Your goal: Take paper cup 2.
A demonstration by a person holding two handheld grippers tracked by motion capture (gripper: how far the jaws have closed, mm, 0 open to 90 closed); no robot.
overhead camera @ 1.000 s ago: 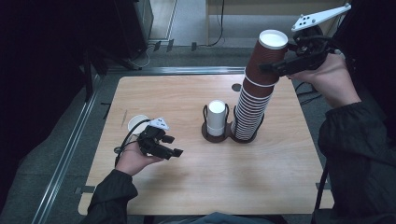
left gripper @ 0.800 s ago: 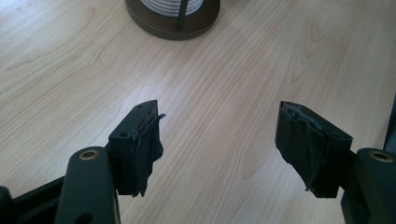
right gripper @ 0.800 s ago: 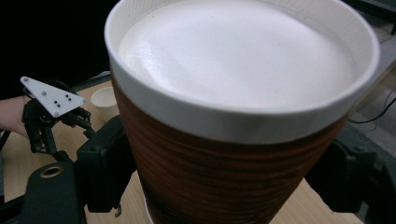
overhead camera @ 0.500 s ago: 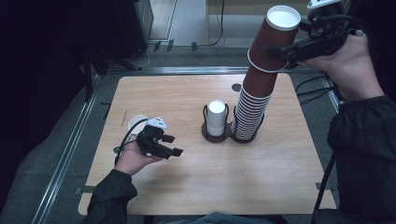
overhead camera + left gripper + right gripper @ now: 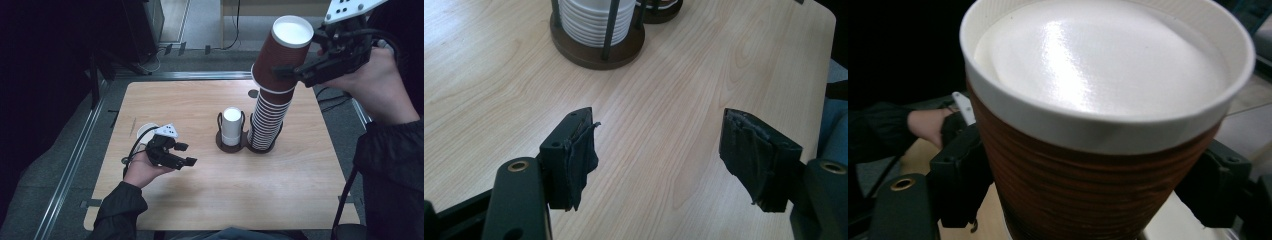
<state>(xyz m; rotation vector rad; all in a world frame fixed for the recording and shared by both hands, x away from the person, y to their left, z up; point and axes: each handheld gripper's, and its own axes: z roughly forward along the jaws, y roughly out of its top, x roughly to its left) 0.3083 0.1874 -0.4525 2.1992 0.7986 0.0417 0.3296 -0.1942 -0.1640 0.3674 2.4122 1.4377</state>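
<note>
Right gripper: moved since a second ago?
Yes. The right gripper, shut on the top brown cup, has risen and shifted toward the high view's left, lifting that cup higher on the cup stack, which stays in its holder.

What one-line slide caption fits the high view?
Right gripper clamps the top brown ribbed paper cup above the tall cup stack; left gripper rests open over the wooden table.

Readable text: none in any view.
Ribbed brown paper cup [image 5: 1088,185]: plain, no print.
Light wooden table [image 5: 300,175]: unmarked.
Grey three-cornered plate [image 5: 350,7]: only dots, no lettering.
</note>
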